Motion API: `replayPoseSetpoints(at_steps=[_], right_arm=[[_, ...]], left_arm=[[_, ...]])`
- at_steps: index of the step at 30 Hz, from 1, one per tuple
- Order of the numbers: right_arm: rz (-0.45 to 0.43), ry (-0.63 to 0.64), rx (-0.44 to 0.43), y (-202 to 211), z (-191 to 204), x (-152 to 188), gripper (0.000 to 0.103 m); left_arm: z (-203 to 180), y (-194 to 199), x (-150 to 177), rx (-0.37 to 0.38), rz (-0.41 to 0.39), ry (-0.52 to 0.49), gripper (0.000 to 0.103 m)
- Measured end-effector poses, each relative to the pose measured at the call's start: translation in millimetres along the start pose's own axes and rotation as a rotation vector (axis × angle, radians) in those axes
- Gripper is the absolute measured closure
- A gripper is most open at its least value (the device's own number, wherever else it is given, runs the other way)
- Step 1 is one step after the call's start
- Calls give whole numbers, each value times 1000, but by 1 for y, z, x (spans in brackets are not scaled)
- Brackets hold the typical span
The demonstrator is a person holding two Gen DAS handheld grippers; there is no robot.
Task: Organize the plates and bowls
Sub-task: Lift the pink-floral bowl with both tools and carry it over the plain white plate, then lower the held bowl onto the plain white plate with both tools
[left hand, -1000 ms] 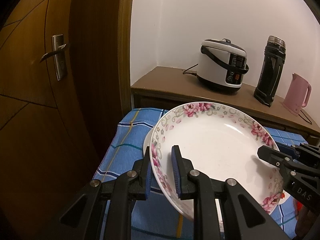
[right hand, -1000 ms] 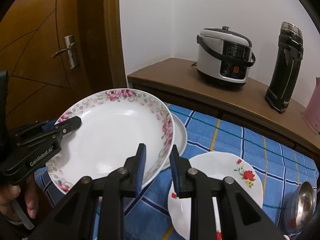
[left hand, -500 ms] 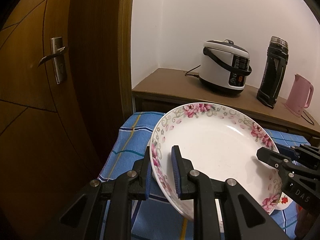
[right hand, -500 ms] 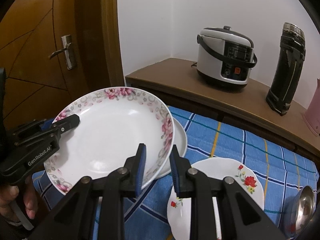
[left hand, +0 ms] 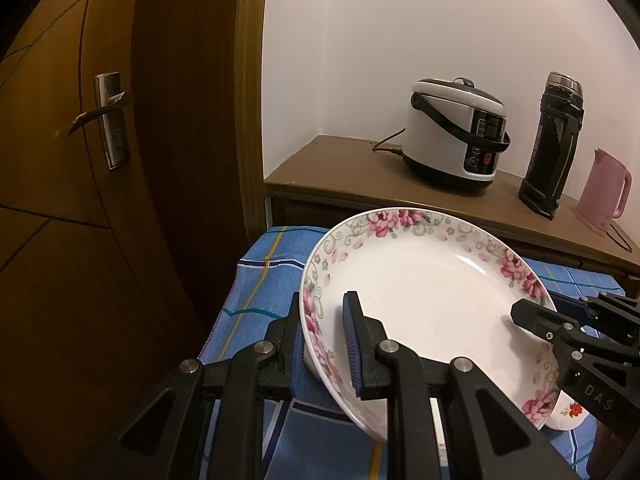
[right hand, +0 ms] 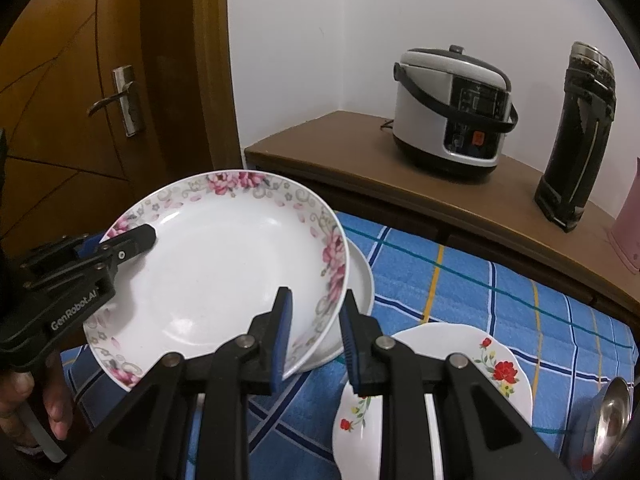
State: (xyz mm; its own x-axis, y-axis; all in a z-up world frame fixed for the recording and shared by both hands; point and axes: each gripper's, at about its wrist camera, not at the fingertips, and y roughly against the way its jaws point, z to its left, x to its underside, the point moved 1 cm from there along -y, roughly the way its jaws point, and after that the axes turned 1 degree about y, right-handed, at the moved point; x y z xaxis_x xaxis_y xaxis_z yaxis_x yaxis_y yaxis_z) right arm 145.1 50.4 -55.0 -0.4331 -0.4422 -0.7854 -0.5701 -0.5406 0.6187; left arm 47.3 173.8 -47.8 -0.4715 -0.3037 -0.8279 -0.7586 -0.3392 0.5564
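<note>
The big white plate with pink flowers round its rim (right hand: 224, 272) is up in the air, tilted, above the blue checked cloth (right hand: 460, 280) on the tabletop. Two tongs hold it, one on each side. The left tongs (left hand: 322, 344) are clenched on the plate's left edge, with the rim pinched between their blue pads (left hand: 352, 344). The right tongs (right hand: 314, 334) straddle the plate's right edge, one finger inside the plate and one outside. There is a gap beside the outer pad, so I cannot tell if they squeeze the rim or only sit around it.

Just under the plate's right edge lies a plain white plate (right hand: 356, 292) flat on the cloth. That is the thing to watch: the plain plate is below and a bit to the right of the flowered one. My guess is the flowered plate goes down on top of it, so it must be made level and moved a little right first.

Near the right tongs lies a white plate with red flowers (right hand: 472, 364). A shiny metal bowl (right hand: 612, 420) sits at the far right.
</note>
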Motion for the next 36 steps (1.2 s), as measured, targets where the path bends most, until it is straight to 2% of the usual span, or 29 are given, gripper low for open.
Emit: replayPoseSetpoints(at_steps=[14,36], right_arm=[[31,-17,30,-27,-6,-10,79],[92,-29,91,-68,-21,-15,79]], left_arm=[[0,-24,-12,5,0,13,83],[-1,-68,-9,44,43,33,83]])
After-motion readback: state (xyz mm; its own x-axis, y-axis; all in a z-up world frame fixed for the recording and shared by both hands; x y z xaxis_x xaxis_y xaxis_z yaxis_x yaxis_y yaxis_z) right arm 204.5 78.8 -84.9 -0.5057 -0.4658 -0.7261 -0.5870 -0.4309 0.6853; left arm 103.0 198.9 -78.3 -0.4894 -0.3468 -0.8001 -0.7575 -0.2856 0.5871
